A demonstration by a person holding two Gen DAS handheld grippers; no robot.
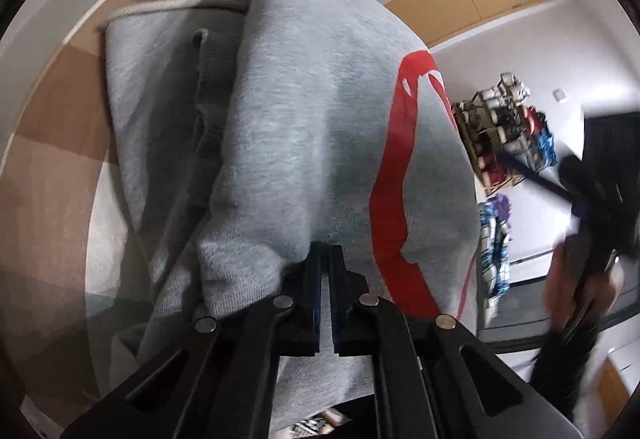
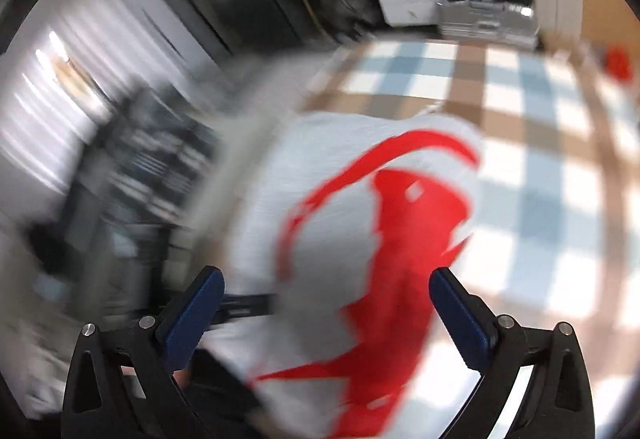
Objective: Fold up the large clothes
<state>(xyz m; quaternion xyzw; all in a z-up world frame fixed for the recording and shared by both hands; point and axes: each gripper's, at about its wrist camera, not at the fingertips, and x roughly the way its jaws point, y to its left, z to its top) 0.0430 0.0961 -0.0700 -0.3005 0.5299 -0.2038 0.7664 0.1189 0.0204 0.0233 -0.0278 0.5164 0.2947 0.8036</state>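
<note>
Grey hoodie, red-printed, bunched; left gripper clamps it, right gripper apart

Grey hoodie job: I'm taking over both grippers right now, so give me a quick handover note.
Left gripper: shut on the grey hoodie, pinching a folded edge.
Right gripper: open, nothing between its pads, above the hoodie's red print.
Hoodie: bundled in several layers over the checked cloth.
Done: partly folded.
Left: probably regrip with the right, finish the fold, lay it flat.

left gripper – black frame | silver rivets | fingers blue-padded
</note>
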